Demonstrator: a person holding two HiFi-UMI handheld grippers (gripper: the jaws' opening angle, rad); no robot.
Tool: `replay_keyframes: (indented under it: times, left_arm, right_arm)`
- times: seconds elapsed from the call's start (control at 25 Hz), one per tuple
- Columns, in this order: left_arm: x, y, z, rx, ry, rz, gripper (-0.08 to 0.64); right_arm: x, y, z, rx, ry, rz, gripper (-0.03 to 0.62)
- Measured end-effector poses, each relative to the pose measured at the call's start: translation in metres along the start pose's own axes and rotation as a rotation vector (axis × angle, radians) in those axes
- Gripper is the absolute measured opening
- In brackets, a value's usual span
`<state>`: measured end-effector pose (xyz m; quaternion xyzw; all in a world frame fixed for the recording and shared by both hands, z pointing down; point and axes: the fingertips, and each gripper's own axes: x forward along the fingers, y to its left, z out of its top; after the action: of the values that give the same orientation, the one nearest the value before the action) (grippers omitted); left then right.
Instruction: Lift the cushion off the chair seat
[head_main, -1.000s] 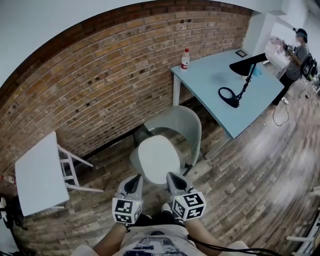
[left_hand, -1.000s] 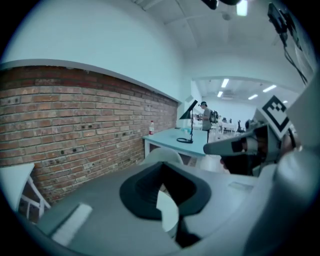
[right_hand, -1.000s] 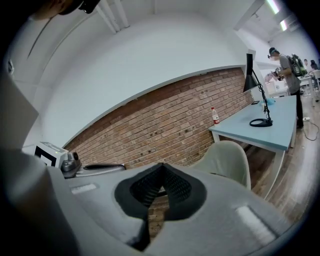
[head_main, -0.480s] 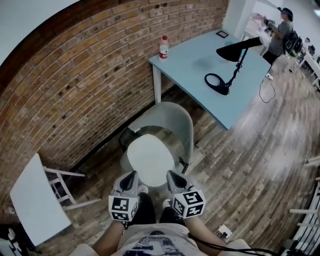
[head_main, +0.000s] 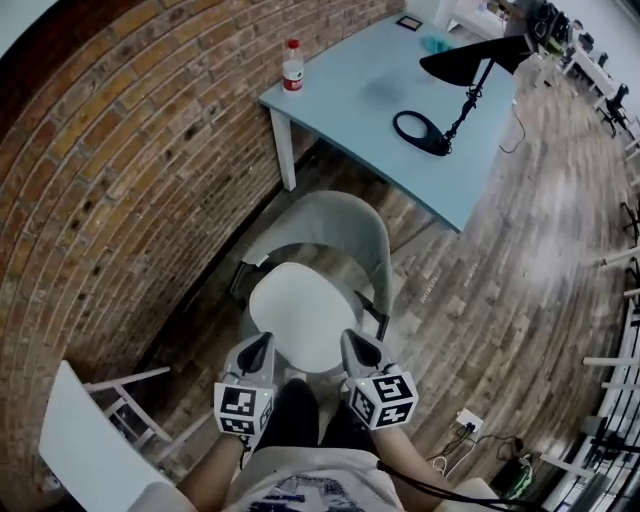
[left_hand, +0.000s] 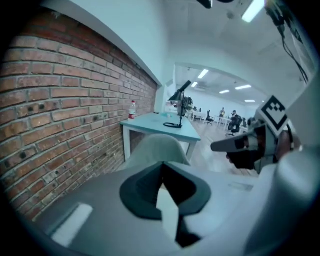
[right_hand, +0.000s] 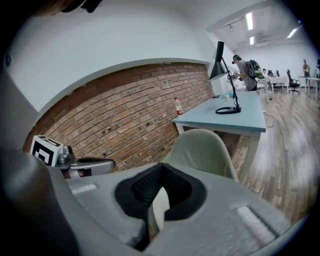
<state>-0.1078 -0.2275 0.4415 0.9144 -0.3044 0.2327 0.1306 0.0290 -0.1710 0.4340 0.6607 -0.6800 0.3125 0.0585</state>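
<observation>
A white round cushion (head_main: 300, 315) lies on the seat of a grey shell chair (head_main: 338, 230) in the head view. My left gripper (head_main: 262, 347) hovers at the cushion's near left edge, shut and holding nothing. At the near right edge my right gripper (head_main: 352, 343) is also shut and holds nothing. In the left gripper view the chair back (left_hand: 157, 148) rises beyond the closed jaws, with the other gripper at the right. The right gripper view shows the chair back (right_hand: 202, 150) and a sliver of cushion (right_hand: 161, 200) past its jaws.
A light blue table (head_main: 390, 75) stands behind the chair with a black desk lamp (head_main: 455, 85) and a red-capped bottle (head_main: 292, 65). A brick wall (head_main: 120, 180) runs along the left. A white chair (head_main: 90, 440) sits at the lower left. Cables and a socket (head_main: 466, 424) lie on the wood floor.
Both grippers have come forward and down toward the cushion's near edge. The view has tilted more steeply down, so the chair sits closer and the person at the far right is gone.
</observation>
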Motion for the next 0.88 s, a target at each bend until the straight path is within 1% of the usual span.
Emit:
replay_keyframes:
  times: [0.16,0.28,0.48,0.6,0.72,0.88]
  left_arm:
    - [0.026,0.01,-0.016,0.009,0.026,-0.057,-0.009]
    - [0.049,0.022,-0.032,0.015,0.037,-0.077,-0.009]
    - [0.096,0.041,-0.063,-0.009,0.059,-0.105,-0.009]
    - [0.115,0.047,-0.086,-0.009,0.071,-0.106,-0.009]
    - [0.131,0.053,-0.113,-0.026,0.082,-0.098,-0.009]
    - [0.145,0.064,-0.148,-0.043,0.092,-0.073,-0.009]
  right_arm:
    - [0.025,-0.008,-0.018,0.014,0.007,-0.048,-0.003]
    - [0.048,-0.016,-0.034,0.013,0.012,-0.079,-0.003]
    - [0.086,-0.038,-0.062,0.032,0.022,-0.119,-0.003]
    - [0.101,-0.054,-0.084,0.031,0.032,-0.145,-0.003]
    - [0.116,-0.071,-0.108,0.038,0.04,-0.168,-0.003]
    - [0.133,-0.088,-0.135,0.047,0.041,-0.189,-0.003]
